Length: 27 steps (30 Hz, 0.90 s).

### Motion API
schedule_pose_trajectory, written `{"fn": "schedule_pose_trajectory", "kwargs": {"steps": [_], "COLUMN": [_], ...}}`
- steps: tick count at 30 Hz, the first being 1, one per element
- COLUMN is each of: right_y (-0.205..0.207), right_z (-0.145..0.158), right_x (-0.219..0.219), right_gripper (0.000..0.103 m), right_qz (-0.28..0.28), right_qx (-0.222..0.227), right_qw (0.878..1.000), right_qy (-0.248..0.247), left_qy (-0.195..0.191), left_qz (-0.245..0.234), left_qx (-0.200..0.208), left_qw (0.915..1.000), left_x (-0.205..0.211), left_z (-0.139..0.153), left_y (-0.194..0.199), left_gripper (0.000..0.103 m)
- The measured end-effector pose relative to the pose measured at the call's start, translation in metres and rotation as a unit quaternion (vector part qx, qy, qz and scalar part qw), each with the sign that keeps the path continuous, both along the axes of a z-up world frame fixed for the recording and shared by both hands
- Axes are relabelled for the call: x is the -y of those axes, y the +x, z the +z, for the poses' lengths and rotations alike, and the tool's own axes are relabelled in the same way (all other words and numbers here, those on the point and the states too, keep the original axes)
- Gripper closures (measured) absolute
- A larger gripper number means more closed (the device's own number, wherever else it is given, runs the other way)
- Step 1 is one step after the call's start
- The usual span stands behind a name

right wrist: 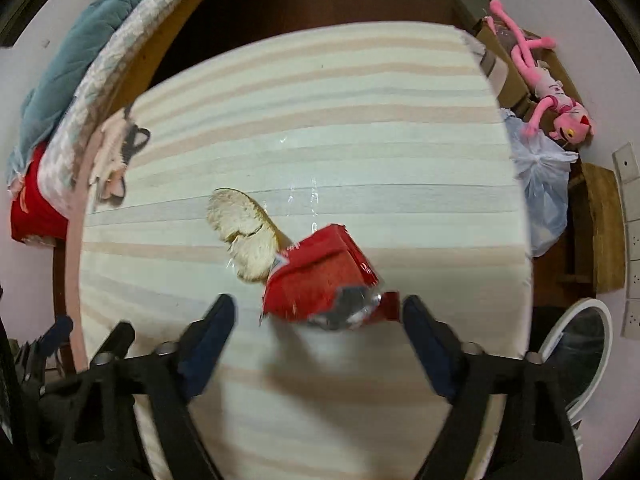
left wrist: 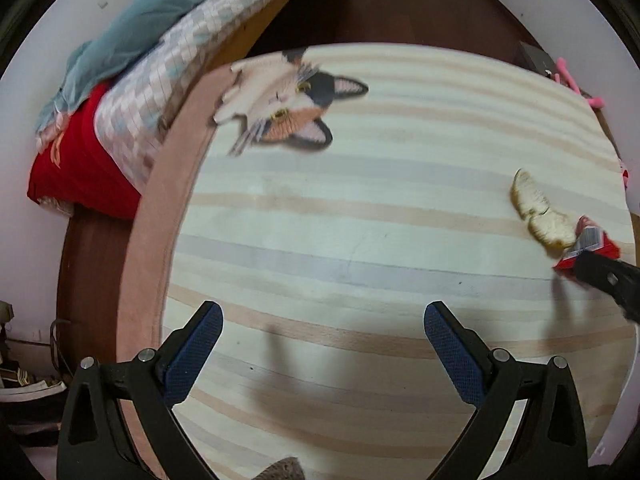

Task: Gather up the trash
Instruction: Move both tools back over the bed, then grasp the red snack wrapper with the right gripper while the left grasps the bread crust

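The left claw [left wrist: 322,344] hangs wide open above the striped rug [left wrist: 360,208].

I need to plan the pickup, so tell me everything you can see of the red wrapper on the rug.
The red wrapper is a crumpled, glossy packet, torn open at its near end where silvery foil lining shows. It lies on the striped rug, its far corner touching or overlapping a pale banana peel. The right gripper is open, its fingers either side of the near end, not gripping it.
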State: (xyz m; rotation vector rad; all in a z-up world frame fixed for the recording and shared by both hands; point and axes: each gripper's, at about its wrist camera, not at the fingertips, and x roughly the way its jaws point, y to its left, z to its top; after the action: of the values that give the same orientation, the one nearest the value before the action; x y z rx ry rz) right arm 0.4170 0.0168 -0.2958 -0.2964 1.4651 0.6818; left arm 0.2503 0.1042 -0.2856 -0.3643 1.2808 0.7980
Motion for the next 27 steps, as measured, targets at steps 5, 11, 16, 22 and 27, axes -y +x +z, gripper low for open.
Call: {"fn": "schedule_pose_trajectory", "kwargs": {"steps": [5,11,16,22,27], "right_y": [-0.001,0.017,0.045,0.051,0.046], "right_z": [0.000,0.018,0.011,0.001,0.003], "right_x": [0.002,0.040,0.065,0.066,0.064], "right_gripper": [0.065,0.071,0.071,0.071,0.073], "right_qz": [0.011,-0.025,-0.070,-0.082,-0.072], "right_qx": [0.020,0.047,0.043,0.046,0.050], "right_qw": [1.000,0.999,0.996,0.995,0.996], "right_qy": [-0.005,-0.010,-0.023,-0.031,-0.029], "left_qy": [-0.010,-0.039,-0.091,-0.069,-0.035], "left_qz": [-0.018,-0.058,-0.090,-0.139,-0.145], "left_qx": [0.006,0.047,0.072,0.039,0.047], "left_qw": [0.9998,0.9964,0.9892,0.9872,0.9877], "left_x": [0.000,0.011,0.016,0.035,0.042], "left_z": [-0.005,0.001,-0.003,-0.019,-0.015], "left_y": [0.013,0.048,0.094,0.134,0.128], "left_gripper": [0.000,0.000,0.001,0.046,0.096]}}
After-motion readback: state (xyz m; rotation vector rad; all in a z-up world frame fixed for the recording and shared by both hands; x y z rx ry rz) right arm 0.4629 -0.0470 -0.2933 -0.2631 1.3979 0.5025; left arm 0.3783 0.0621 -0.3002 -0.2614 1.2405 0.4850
